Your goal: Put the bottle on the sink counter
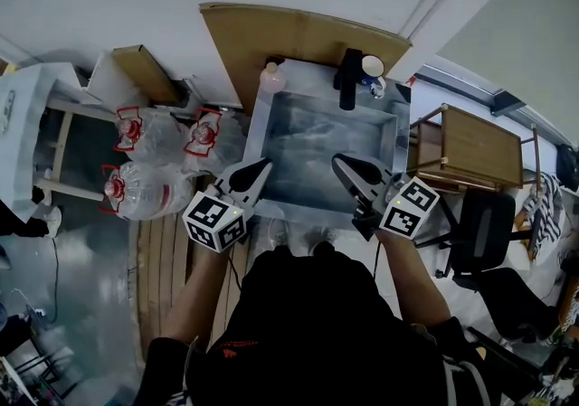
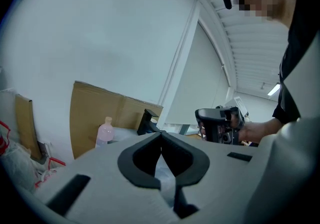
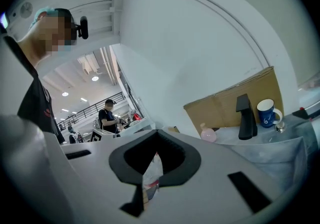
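- The pink bottle [image 1: 271,77] stands upright on the sink counter [image 1: 308,80], at the back left corner, just beside the cardboard [image 1: 298,38].
- The left gripper [image 2: 161,133] is pressed together and holds nothing.
- The right gripper [image 3: 157,132] is pressed together too, and it is empty.
- Both are at the front of the sink counter, well apart from the pink bottle.
- I think the job looks done. The best thing now is to move both claws slowly, away from the pink bottle and the blue mug [image 1: 372,67], so nothing tips.
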`<state>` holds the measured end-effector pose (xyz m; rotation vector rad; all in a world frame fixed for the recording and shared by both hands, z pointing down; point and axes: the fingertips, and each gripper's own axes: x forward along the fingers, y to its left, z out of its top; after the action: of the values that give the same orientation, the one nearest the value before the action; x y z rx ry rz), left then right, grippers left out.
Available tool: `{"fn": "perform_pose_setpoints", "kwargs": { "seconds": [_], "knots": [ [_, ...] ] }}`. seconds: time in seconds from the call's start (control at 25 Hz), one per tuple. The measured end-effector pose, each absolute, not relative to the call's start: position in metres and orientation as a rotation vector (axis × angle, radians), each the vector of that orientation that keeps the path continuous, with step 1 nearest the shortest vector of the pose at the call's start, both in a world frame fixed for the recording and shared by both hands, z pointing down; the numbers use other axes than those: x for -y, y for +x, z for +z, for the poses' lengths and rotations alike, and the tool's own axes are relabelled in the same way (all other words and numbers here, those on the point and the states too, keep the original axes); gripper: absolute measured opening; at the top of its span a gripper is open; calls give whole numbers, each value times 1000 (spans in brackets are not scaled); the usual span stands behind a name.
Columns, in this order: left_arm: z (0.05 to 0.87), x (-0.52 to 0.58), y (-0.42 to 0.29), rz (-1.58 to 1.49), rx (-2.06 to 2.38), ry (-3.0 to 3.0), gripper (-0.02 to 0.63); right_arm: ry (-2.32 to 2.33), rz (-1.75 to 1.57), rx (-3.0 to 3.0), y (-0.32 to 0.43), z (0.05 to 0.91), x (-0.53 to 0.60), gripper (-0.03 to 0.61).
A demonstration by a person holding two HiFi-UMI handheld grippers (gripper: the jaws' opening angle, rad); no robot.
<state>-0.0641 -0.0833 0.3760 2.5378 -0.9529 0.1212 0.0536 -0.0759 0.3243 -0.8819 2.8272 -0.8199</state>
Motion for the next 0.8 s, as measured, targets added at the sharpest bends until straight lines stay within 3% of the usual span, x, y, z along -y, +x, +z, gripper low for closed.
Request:
{"fn": "perform_pose_setpoints", "kwargs": {
  "seconds": [0.8],
  "knots": [
    [361,84,-67,117,895,2590,18,-935,-803,-2840,40,325,73,3]
  ]
}}
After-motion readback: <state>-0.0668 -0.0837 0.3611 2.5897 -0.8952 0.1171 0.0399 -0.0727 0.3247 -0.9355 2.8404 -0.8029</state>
